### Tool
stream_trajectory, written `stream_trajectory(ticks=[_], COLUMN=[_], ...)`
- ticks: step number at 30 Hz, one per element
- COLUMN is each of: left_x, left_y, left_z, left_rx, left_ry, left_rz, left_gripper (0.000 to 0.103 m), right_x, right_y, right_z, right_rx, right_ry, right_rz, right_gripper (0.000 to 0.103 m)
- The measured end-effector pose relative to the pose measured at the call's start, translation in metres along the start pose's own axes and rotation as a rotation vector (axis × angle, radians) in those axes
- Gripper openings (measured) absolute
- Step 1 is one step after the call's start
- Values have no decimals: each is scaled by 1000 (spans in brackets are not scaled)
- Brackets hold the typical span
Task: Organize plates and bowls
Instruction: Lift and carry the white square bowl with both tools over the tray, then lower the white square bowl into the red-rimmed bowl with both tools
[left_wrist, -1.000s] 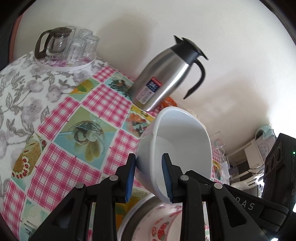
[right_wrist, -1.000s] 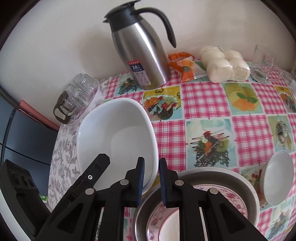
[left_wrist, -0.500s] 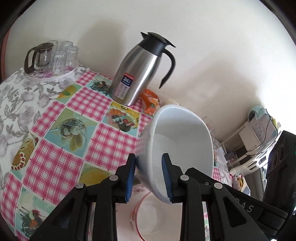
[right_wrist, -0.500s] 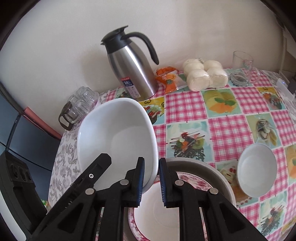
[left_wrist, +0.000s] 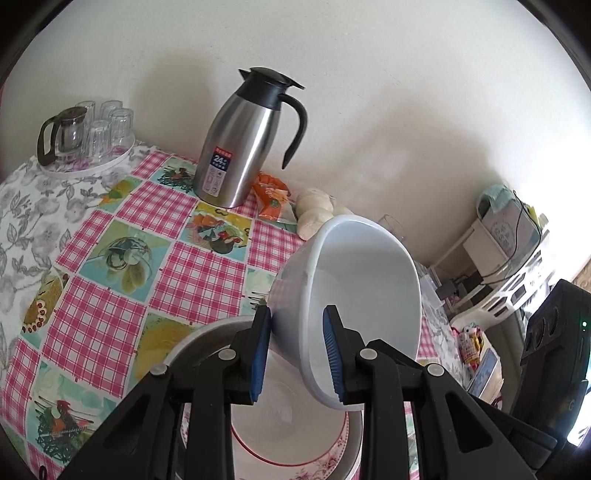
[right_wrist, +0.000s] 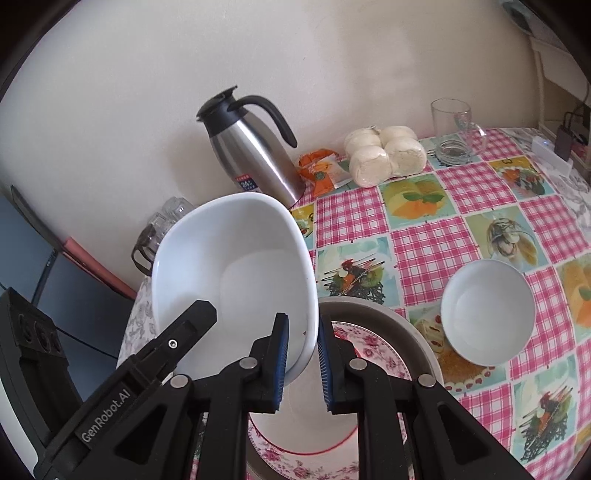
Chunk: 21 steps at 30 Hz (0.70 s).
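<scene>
The big white bowl (left_wrist: 354, 295) is up in the air, tipped on its side, right above the gray pan (right_wrist: 410, 332) with the flowery plate (right_wrist: 380, 354) in it. Both grippers hold it by its rim. The left gripper (left_wrist: 297, 354) has its blue pads (left_wrist: 260, 350) squeezed on one side of the rim, one pad inside the bowl and one outside. The right gripper (right_wrist: 300, 360) pinches the other side the same way.

I think this bowl is hard and smooth, so it could slip. It looks like it would break if it fell. It is big, so two holds on two sides of the rim is a good way to carry it. The rim is the only thin part the pads can close on.

Going from left to right on the table: a round tray (left_wrist: 92, 162) with a little glass pot and cups, then a tall shiny jug (left_wrist: 240, 144) by the wall, an orange snack bag (right_wrist: 321, 171), a pack of white buns (right_wrist: 384, 155) and a glass mug (right_wrist: 452, 127). A small white bowl (right_wrist: 487, 310) sits by itself, just beside the pan.

The tablecloth (right_wrist: 461, 206) has pink checks and food pictures. It looks flat and smooth. Behind the table is a plain pale wall (left_wrist: 369, 92), and off to the side is a white shelf (left_wrist: 495, 258) with stuff on it.
</scene>
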<state>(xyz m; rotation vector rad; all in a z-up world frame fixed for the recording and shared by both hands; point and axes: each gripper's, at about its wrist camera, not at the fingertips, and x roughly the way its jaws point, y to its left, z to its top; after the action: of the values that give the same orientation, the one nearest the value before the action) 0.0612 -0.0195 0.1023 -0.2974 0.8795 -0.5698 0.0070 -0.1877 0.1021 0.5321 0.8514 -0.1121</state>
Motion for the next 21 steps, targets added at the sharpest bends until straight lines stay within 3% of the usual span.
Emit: stream_trajectory(ticks=[12, 21], left_x=[-8, -16], left_y=[-26, -31], left_z=[-15, -25], left_rx=[66, 56], left_ry=[-13, -8], left_rz=[17, 26], left_gripper=[30, 30], right_x=[-25, -37], right_y=[-14, -16], right_z=[-12, -16], right_rx=[-19, -45], right_ry=[-62, -66], right_rz=[-4, 8], right_gripper=[17, 17])
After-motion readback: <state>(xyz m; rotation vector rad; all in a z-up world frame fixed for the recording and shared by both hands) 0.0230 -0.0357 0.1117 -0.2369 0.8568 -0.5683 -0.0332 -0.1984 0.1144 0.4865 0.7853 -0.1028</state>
